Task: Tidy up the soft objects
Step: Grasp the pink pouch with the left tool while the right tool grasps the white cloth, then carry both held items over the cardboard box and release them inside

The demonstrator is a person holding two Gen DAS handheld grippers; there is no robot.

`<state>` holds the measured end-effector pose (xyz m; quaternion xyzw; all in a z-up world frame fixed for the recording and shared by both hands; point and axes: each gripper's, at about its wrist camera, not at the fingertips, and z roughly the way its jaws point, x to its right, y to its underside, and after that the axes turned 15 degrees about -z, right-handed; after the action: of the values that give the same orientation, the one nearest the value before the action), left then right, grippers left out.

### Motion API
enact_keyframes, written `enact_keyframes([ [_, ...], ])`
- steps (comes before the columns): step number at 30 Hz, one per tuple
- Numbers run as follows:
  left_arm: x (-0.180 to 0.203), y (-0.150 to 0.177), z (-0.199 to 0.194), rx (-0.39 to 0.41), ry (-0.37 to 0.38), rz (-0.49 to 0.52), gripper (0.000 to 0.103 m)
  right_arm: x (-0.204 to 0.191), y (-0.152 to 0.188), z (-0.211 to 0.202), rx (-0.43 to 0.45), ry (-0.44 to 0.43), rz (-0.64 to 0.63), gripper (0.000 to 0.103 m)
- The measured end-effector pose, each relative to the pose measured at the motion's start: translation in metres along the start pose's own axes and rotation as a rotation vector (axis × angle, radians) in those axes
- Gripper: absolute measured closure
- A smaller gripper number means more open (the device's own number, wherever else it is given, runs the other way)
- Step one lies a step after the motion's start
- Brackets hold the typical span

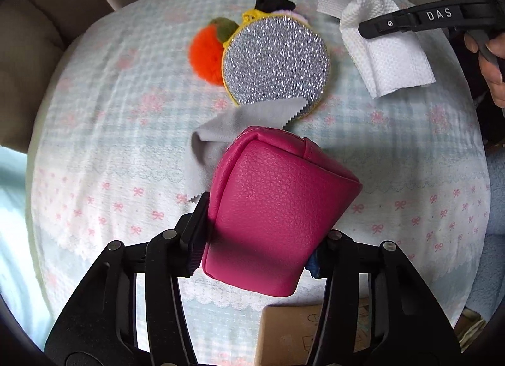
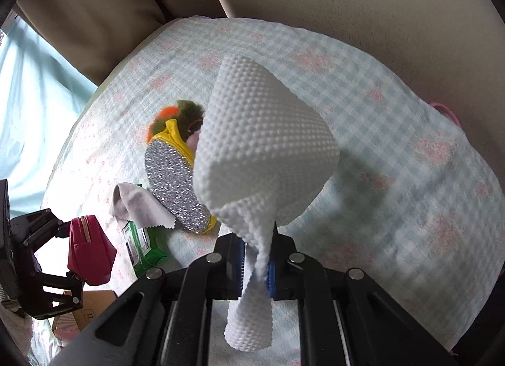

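Note:
My left gripper (image 1: 255, 249) is shut on a pink leather pouch (image 1: 277, 208), held above the checked cloth; the same pouch (image 2: 90, 249) and left gripper (image 2: 68, 247) show at the left of the right wrist view. My right gripper (image 2: 255, 266) is shut on a white dimpled cloth (image 2: 262, 151), pinched into a twist between the pads and lifted off the surface; that white cloth (image 1: 375, 44) hangs at the upper right of the left wrist view. On the cloth-covered surface lie a round silver scrubber with yellow rim (image 1: 274, 63), an orange pompom (image 1: 205, 53) and a grey wipe (image 1: 214, 141).
A checked blue cloth with pink bows (image 1: 110, 151) covers the surface. Beige cushions (image 2: 347, 3) rise behind it. A green packet (image 2: 142, 246) lies by the grey wipe. A cardboard box (image 1: 290, 334) sits at the near edge. A person's hand (image 1: 492, 63) holds the right gripper.

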<state>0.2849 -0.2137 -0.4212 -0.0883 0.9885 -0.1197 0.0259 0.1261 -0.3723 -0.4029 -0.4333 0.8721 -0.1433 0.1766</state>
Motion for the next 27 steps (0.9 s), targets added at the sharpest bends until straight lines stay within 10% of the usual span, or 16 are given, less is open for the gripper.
enact_keyframes([
  [15,0.058,-0.008,-0.157,0.190,-0.069,-0.222,0.058,-0.036,-0.033,-0.154,0.134,-0.040,-0.227,0.093],
  [27,0.071,0.074,-0.284,0.293,-0.249,-0.629,0.058,-0.146,-0.035,-0.237,0.189,-0.231,-0.603,0.093],
])
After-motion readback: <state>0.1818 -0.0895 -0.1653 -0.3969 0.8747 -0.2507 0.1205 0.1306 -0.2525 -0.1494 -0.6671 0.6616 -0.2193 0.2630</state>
